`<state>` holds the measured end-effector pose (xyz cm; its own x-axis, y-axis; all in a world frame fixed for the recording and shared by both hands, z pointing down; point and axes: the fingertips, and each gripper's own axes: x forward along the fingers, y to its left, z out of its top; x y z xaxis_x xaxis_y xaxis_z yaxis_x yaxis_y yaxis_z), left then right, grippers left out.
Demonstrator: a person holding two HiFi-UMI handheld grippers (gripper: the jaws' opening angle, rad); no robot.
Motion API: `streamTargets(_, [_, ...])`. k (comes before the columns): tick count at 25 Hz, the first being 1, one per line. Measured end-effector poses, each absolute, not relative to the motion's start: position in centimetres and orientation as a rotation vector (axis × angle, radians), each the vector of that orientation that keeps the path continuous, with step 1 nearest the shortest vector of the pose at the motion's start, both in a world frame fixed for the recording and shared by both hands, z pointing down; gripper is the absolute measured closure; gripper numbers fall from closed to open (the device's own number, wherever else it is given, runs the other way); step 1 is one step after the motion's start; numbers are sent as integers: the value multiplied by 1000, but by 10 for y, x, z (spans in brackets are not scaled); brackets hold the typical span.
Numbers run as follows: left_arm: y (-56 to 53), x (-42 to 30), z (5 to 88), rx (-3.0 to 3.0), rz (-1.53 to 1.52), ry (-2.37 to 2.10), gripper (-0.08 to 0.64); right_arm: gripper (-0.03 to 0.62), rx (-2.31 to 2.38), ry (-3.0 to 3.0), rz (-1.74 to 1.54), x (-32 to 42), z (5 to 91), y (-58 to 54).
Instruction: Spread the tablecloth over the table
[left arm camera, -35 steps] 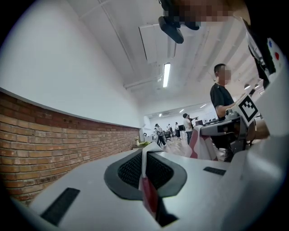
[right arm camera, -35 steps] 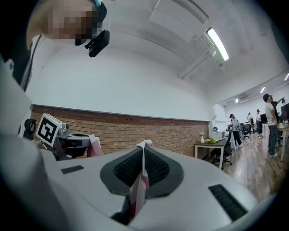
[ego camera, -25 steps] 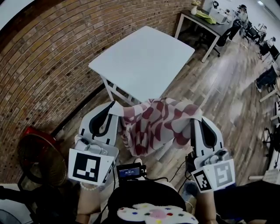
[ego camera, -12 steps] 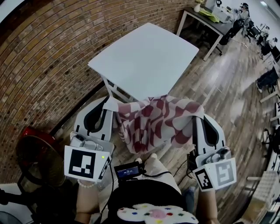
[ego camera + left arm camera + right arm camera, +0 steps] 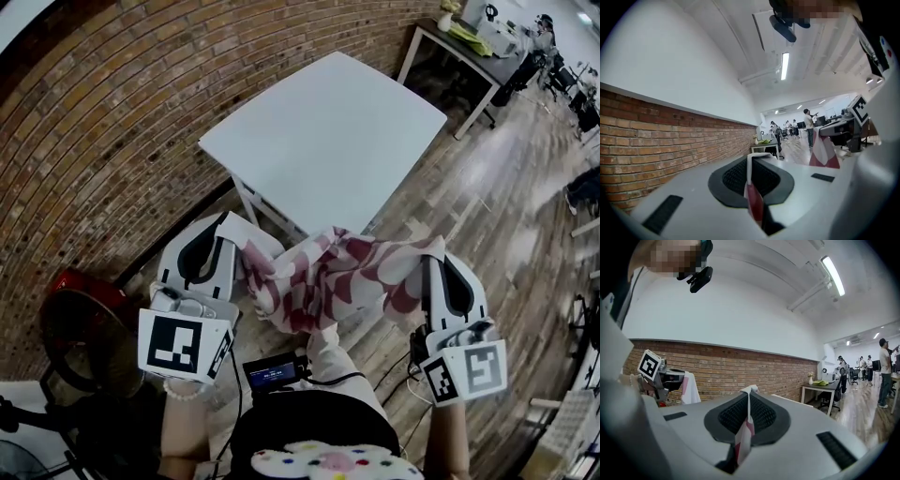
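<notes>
Open tabletop (image 5: pixel 328 131) ahead; brick wall (image 5: pixel 103 122) leftward

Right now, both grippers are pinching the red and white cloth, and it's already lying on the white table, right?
It isn't lying there yet. In the head view the tablecloth hangs in the air between the left gripper and the right gripper, short of the white table and its near corner. Both grippers do pinch it.

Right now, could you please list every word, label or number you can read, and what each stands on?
No readable words or numbers anywhere.
Small screen at the person's waist: lit lines, too small to read.
Left marker cube on the left tool: black-and-white squares, no letters.
Right marker cube on the right tool: the same.
</notes>
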<state>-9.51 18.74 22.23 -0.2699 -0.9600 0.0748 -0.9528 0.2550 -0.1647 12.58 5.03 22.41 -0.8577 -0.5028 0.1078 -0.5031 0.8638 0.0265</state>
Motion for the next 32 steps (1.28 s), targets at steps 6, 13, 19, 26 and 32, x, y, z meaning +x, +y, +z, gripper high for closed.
streamTargets(6, [175, -133, 240, -1778, -314, 2573, 546, 559, 807, -2890, 48, 128, 249, 12])
streamTargets(13, [180, -193, 245, -1531, -433, 2703, 547, 560, 863, -2824, 22, 138, 259, -38])
streamTargets(19, [182, -238, 241, -1370, -528, 2754, 546, 558, 903, -2790, -14, 152, 262, -70])
streamTargets(26, [213, -268, 222, -1148, -558, 2817, 548, 560, 1021, -2793, -39, 180, 246, -87])
streamTargets(32, [242, -268, 213, -1017, -527, 2868, 546, 560, 1162, -2772, -49, 207, 230, -96])
